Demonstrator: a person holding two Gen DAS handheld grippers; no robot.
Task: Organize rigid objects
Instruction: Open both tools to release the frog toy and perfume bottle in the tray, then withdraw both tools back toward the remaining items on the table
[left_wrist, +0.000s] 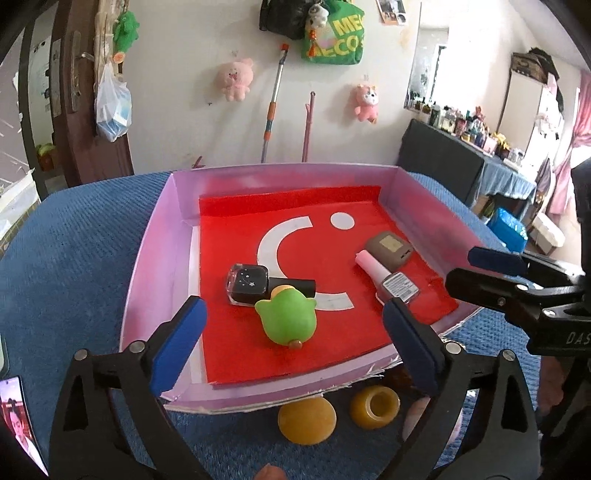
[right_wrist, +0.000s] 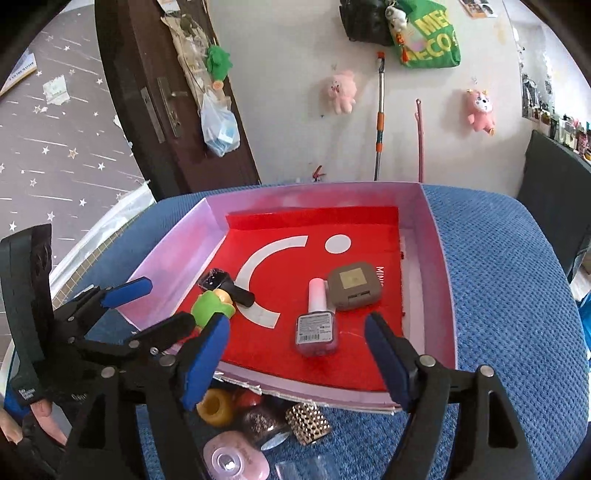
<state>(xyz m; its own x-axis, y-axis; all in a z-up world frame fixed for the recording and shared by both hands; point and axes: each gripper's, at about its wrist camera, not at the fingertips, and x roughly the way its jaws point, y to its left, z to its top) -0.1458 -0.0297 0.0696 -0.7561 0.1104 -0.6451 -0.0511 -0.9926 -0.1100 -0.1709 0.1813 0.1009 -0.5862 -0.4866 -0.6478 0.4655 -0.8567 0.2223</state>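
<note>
A pink box (left_wrist: 155, 258) with a red liner sits on the blue cloth. In it lie a green duck toy (left_wrist: 288, 317), a black bottle (left_wrist: 251, 282), a pink-capped nail polish bottle (left_wrist: 388, 277) and a brown case (left_wrist: 388, 249). My left gripper (left_wrist: 295, 339) is open and empty, its jaws on either side of the duck toy at the box's near edge. My right gripper (right_wrist: 295, 354) is open and empty over the box's near right part, just in front of the nail polish bottle (right_wrist: 317, 325). The duck (right_wrist: 210, 310) and case (right_wrist: 354, 286) show there too.
In front of the box on the cloth lie a yellow ball (left_wrist: 306, 421), a yellow ring (left_wrist: 375, 406), a gold studded piece (right_wrist: 308, 422), a glittery bottle (right_wrist: 258, 424) and a pink round case (right_wrist: 236, 461). A phone (left_wrist: 18, 421) lies at far left.
</note>
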